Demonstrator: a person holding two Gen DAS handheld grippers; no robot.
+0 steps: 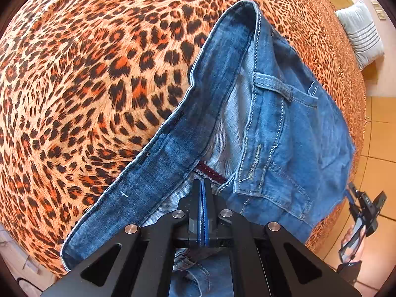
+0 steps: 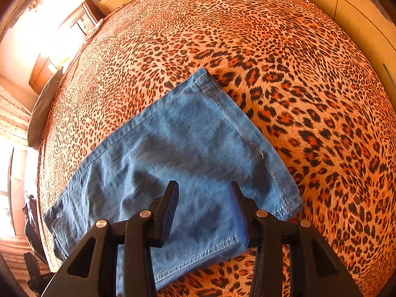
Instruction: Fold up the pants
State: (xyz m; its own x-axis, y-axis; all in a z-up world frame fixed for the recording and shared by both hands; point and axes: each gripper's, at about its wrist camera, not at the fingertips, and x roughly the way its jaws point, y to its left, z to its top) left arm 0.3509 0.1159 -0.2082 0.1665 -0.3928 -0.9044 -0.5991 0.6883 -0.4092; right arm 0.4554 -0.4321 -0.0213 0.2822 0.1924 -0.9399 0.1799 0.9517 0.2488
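Blue jeans lie on a leopard-print bed. In the left wrist view I see their waistband (image 1: pixel 212 94), open, with a belt loop and pocket. My left gripper (image 1: pixel 203 185) is shut on the waistband fabric near its lower edge. In the right wrist view I see the leg ends (image 2: pixel 193 148) lying flat, hem toward the right. My right gripper (image 2: pixel 204 193) is open, its fingers (image 2: pixel 170 203) spread just above the leg cloth near the hem, holding nothing. The other gripper (image 1: pixel 363 212) shows at the bed's edge in the left wrist view.
The leopard-print bedspread (image 2: pixel 284 61) covers the whole bed. A striped pillow (image 1: pixel 361 34) lies at the far end; another pillow (image 2: pixel 42 109) lies at the left side. A bedside cabinet (image 2: pixel 86 19) and tiled floor (image 1: pixel 381 148) border the bed.
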